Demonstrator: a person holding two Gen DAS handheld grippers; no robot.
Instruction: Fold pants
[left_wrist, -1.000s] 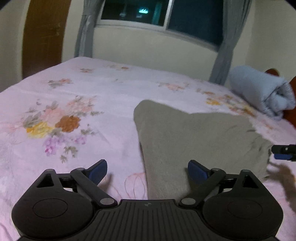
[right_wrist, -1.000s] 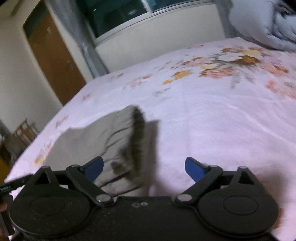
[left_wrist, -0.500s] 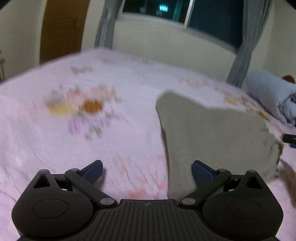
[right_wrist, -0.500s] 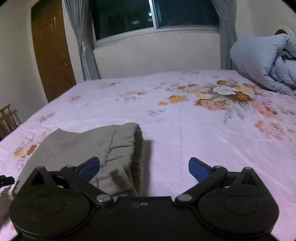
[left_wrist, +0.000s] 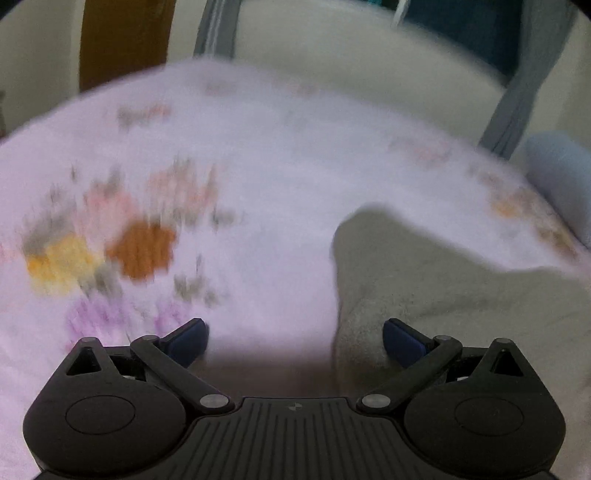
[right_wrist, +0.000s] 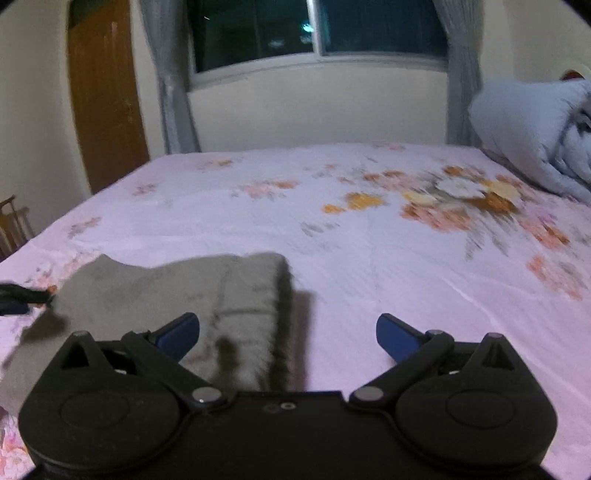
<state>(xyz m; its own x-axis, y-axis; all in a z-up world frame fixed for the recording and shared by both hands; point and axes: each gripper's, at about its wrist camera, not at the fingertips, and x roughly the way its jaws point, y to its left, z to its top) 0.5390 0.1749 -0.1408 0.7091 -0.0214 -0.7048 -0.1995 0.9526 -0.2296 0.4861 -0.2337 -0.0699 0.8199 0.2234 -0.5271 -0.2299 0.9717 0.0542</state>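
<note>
The grey-green pants (left_wrist: 461, 295) lie folded on the pink floral bedsheet (left_wrist: 258, 166). My left gripper (left_wrist: 293, 338) is open and empty, low over the sheet, with the pants' left edge by its right finger (left_wrist: 400, 338). In the right wrist view the pants (right_wrist: 166, 291) lie at the lower left, their ribbed waistband toward the middle. My right gripper (right_wrist: 288, 332) is open and empty, just over the waistband's right edge. The tip of the left gripper (right_wrist: 18, 297) shows at the far left by the pants.
A rolled light-blue duvet (right_wrist: 535, 136) lies at the bed's right end. A window with grey curtains (right_wrist: 317, 33) is behind the bed, a brown door (right_wrist: 107, 96) to the left. A wooden chair (right_wrist: 14, 221) stands by the bed's left edge.
Both grippers have moved; the left view is blurred by motion and the pants have shifted right in it. The right gripper has levelled and drawn back. Both stayed open.
</note>
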